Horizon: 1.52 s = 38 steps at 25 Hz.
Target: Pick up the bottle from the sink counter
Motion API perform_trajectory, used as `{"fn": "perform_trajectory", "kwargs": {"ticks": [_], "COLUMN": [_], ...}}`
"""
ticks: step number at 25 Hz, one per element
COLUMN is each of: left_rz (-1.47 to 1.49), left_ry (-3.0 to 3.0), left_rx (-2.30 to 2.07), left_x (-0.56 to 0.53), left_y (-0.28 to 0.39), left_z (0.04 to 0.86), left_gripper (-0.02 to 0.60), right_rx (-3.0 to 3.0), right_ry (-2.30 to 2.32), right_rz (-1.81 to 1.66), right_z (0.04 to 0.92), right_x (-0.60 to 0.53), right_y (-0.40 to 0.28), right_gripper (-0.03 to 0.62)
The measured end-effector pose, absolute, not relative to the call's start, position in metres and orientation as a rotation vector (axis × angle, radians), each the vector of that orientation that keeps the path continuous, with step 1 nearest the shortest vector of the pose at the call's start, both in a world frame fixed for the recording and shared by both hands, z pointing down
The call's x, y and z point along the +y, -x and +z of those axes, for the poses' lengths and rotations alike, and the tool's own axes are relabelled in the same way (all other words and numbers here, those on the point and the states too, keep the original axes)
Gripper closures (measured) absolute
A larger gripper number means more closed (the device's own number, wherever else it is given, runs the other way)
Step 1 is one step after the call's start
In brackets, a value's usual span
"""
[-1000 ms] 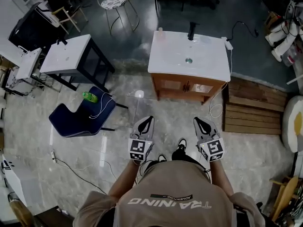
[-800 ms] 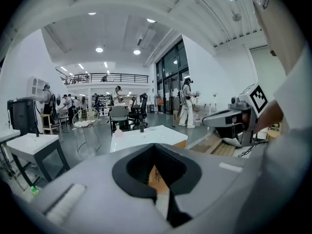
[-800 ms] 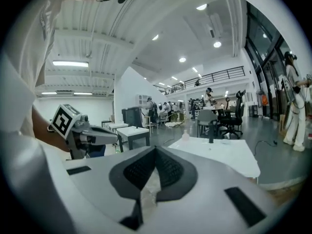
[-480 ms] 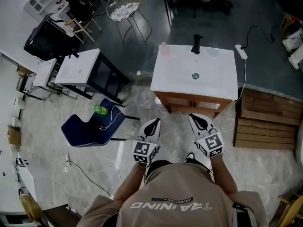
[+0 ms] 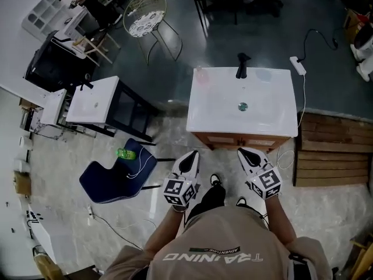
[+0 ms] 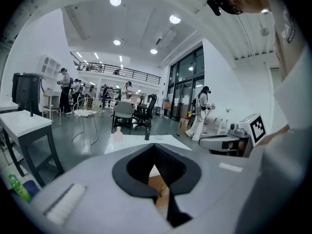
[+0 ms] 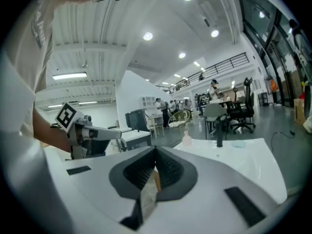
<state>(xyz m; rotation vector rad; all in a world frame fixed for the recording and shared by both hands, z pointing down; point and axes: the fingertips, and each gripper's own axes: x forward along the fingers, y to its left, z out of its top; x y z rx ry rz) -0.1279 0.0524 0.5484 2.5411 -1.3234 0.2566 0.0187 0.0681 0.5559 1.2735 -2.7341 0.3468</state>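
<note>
Left gripper: jaws together, nothing between them. Right gripper same: jaws together, empty. Both are held side by side with tips at the front edge of the desk, the side opposite the faucet.

Change over the last second: the person walked up, so the desk went from well ahead of the grippers to right at their tips. Jaws stayed together throughout. The approach looks about done and the reach hasn't begun. My read is that one gripper must open before going in, and the left is on the nearer side.

Bottle: upright at the back of the desk, left of the faucet, well apart from both grippers, untouched. Small, pale pink, translucent-looking, narrower cap on top. Probably light. Label and fill level are too small to tell.
</note>
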Motion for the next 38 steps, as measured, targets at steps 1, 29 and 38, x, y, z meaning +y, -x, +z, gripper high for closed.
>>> {"fn": "perform_trajectory", "kwargs": {"ticks": [1,29,38], "left_rz": [0.267,0.397,0.460], "left_ry": [-2.569,-2.605,-2.617], "left_rx": [-1.330,-1.218,-1.366], "left_x": [0.040,-0.168,-0.237], "left_y": [0.132,0.155,0.114], "left_z": [0.547,0.579,0.552], "left_gripper": [0.574,0.574,0.574], "right_rx": [-2.721,-2.665,-2.794], "right_ry": [-1.306,-1.467,-1.178], "right_rz": [0.338,0.401,0.334], "right_z": [0.554,0.555,0.552], "right_x": [0.059,-0.135,-0.219], "right_y": [-0.020,0.004,-0.017], "right_gripper": [0.586,0.586,0.586]}}
